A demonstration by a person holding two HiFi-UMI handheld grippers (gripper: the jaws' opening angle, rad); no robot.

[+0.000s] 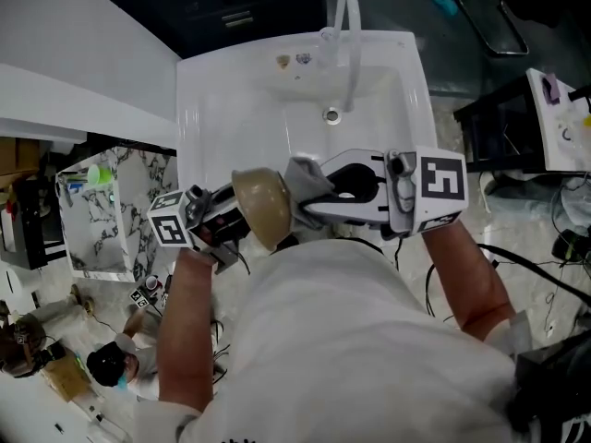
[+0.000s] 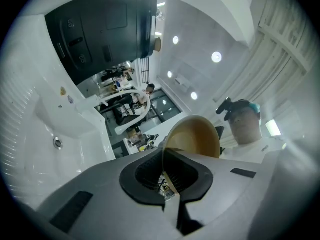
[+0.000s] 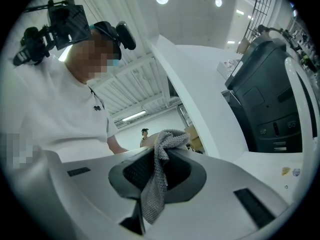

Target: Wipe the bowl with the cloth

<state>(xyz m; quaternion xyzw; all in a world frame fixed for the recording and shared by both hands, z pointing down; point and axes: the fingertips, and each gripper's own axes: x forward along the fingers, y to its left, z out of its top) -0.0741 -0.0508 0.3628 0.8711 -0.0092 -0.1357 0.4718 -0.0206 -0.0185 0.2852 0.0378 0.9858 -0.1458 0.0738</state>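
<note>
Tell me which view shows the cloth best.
Right gripper view: the cloth hangs close up, weave visible, pinched in the right claw. In the head view the cloth is only a small grey bunch beside the bowl. The left gripper view shows none of it.

Fig. | Ahead: sink (image 1: 222, 109) basin lies open beyond my grippers | Obstacle: faucet (image 1: 349, 40) arches over the basin's far middle, above the drain (image 1: 331, 115) | Between: bowl (image 1: 263, 209) and cloth (image 1: 309, 178) fill the gap separating my left gripper (image 1: 240, 215) and right gripper (image 1: 319, 201) | Behind: my torso (image 1: 351, 340), close | Left: counter (image 1: 74, 90) beside the sink.
</note>
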